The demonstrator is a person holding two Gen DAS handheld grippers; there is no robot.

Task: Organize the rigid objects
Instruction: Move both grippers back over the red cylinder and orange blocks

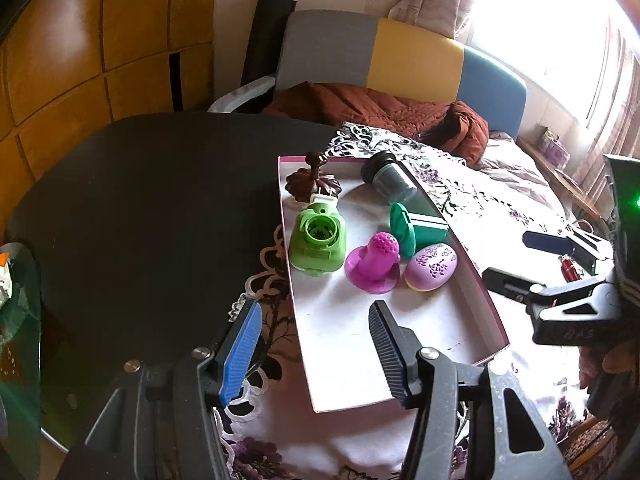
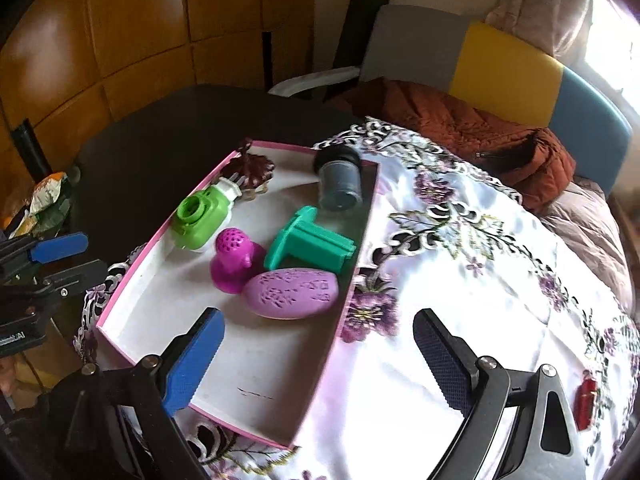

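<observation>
Dark round table, bare on its left half; an embroidered white cloth with purple flowers covers the right half.

Left gripper: jaws spread wide, holding nothing. Blue pad sits over the cloth's lace edge, black pad over the near end of the tray.

Pink-rimmed shallow tray lies on the cloth, white floor, long axis running away from the cameras. Near half of the floor bare apart from a small dark mark. All contents crowd the far half:
- dark brown ornate stand, far left corner, upright.
- light green toy camera just in front of it, lens upward in the left view; its white end touches the stand.
- magenta perforated knob on a round base, centre, close beside the camera.
- teal flanged piece lying on its side, right of the knob, against the right wall.
- lilac egg-shaped case with cut-out pattern, nearest of the group, touching the knob's base and the teal piece.
- dark grey jar with black lid, on its side in the far right corner.

Right gripper: jaws spread wide, nothing between them. Blue pad above the tray's near floor, black pad above bare cloth outside the right wall.

Small red object on the cloth, far right, well apart from the tray; too small to identify.
</observation>
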